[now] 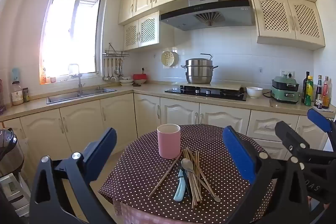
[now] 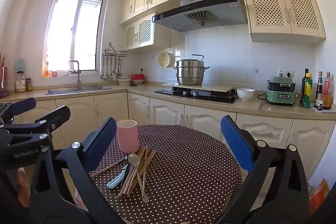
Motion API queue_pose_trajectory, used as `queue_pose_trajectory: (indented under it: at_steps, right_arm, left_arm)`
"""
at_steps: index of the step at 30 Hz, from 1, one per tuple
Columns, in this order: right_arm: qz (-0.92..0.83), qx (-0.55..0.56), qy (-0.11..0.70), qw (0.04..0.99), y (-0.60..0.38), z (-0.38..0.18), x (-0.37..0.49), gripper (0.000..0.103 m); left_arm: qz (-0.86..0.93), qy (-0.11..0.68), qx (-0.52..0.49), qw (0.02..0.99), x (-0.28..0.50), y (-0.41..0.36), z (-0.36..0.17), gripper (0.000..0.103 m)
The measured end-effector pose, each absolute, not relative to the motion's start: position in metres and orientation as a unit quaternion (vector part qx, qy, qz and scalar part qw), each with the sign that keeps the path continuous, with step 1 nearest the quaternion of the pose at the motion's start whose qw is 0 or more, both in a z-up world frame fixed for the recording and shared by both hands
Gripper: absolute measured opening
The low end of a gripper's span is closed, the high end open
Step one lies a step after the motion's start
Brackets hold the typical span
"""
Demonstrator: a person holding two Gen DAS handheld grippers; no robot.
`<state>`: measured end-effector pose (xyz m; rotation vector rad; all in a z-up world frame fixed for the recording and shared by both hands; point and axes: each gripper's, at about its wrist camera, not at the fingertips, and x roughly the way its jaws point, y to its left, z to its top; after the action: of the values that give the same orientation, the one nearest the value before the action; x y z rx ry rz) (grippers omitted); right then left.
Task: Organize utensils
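— So, where do the utensils lie?

— In a loose pile on the round table with the brown white-dotted cloth [image 1: 210, 140], just in front of the upright pink cylindrical cup [image 1: 168, 140], whose open mouth faces up.

— Which way do they run?

— The bundle of brown wooden chopsticks [image 1: 196, 177] lies lengthwise from the cup toward the camera, fanning a little; one stray stick angles off to the left. The metal spoon [image 1: 187, 164] rests on top, bowl toward the cup, handle running toward the camera and to the right. The light-blue-handled knife [image 1: 179, 188] sits at the pile's left, handle nearest the camera.

— And the grippers?

— The left gripper [image 1: 169, 159] has its blue-padded jaws spread wide, nothing between them, framing cup and pile. The right gripper [image 2: 168, 146] is likewise spread and empty, to the right of the pile, above the cloth.
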<state>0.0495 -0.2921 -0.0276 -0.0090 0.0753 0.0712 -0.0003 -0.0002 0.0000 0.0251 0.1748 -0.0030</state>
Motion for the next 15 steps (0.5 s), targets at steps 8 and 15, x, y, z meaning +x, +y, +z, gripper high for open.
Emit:
queue_pose_trajectory:
  at_steps: [8, 15]
  right_arm:
    - [0.035, -0.008, 0.042, 0.998, -0.29, -0.03, 0.054, 0.097]
    - [0.035, -0.006, 0.045, 0.998, -0.283, -0.039, 0.064, 0.097]
  left_arm:
    - [-0.002, 0.094, 0.009, 0.996, 0.003, 0.003, -0.004, 0.099]
    - [-0.002, 0.096, 0.01, 0.995, 0.005, 0.003, -0.006, 0.099]
